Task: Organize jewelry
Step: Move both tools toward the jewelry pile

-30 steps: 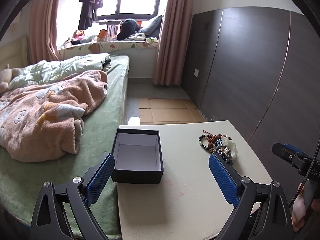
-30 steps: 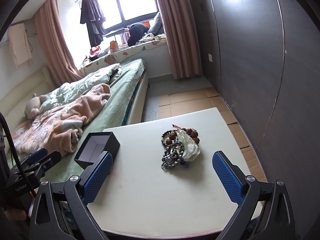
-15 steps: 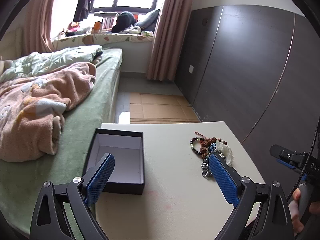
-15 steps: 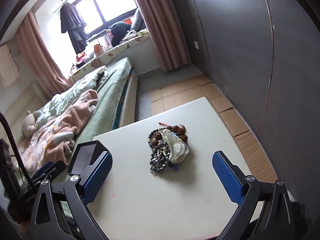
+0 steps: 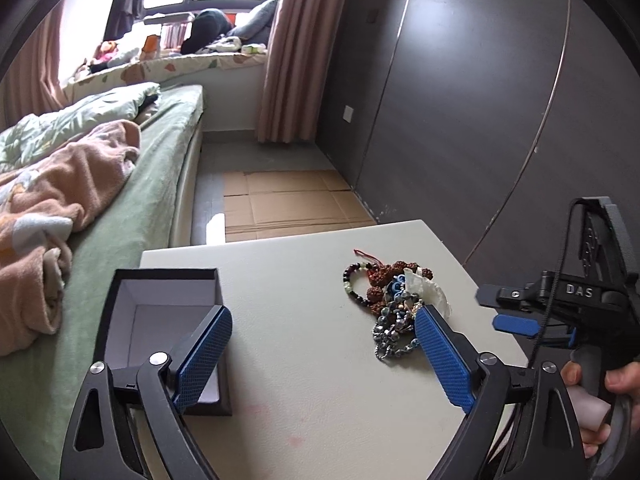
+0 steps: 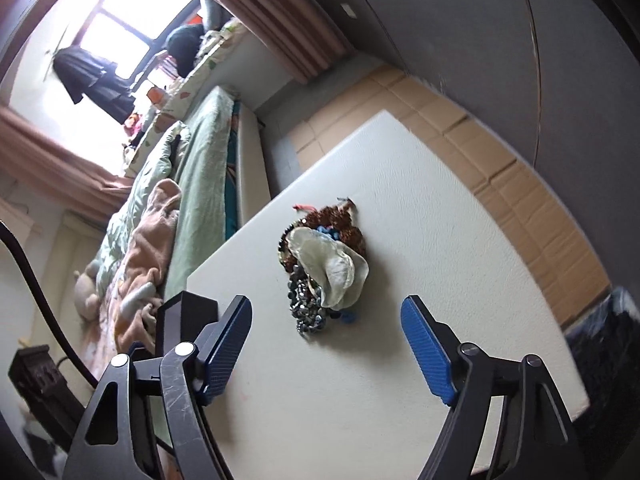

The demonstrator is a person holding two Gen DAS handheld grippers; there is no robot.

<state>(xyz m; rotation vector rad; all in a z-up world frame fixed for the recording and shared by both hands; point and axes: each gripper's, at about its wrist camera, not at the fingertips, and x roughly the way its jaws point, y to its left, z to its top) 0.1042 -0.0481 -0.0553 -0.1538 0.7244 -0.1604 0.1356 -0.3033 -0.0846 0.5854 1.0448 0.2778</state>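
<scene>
Black box [image 5: 168, 276], white inside; blue-padded tools.

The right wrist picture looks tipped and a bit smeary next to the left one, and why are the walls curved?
Right wrist view: tilted, softly blurred toward the edges, window blown out white, though the jewelry pile reads fairly clearly. Left wrist view: level and sharper; the black box is crisp. Both are fisheye, so straight wall lines bend and dark corners ring the frame.

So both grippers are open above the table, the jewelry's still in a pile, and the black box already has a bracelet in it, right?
Not quite: the black box is empty, its white inside bare in the left wrist view. Otherwise yes: the left gripper and right gripper are open, and the jewelry pile lies on the table.
</scene>
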